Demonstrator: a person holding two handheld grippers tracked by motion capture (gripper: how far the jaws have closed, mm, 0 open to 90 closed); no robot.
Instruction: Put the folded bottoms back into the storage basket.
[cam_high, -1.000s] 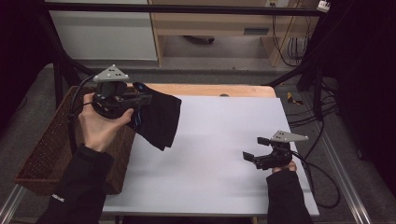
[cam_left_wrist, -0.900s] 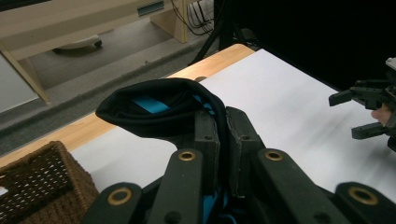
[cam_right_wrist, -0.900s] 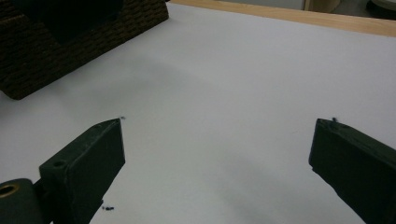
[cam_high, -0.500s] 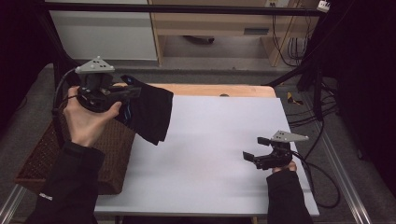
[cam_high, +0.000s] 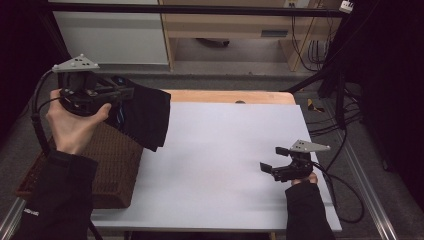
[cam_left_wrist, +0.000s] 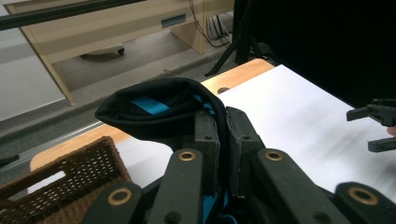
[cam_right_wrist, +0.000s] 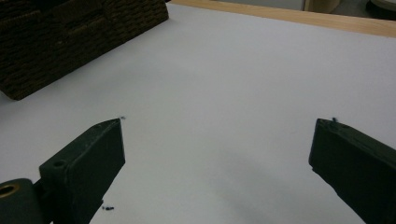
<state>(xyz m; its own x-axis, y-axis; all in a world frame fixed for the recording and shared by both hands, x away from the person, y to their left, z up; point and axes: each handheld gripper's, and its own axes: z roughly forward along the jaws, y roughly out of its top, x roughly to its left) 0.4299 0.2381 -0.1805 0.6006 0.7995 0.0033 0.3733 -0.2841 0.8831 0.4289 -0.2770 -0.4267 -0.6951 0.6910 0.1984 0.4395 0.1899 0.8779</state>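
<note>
Black cloth (cam_high: 145, 115) hangs from left gripper (cam_high: 120, 95), long axis vertical.

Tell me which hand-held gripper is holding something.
The left hand-held gripper, raised above the wicker basket, clamps a black cloth; the right hand-held gripper stands open.

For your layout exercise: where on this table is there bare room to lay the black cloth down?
The white tabletop is bare from the brown wicker basket across to the right gripper. The left edge is crowded: the left gripper holds the black cloth above the basket.
</note>
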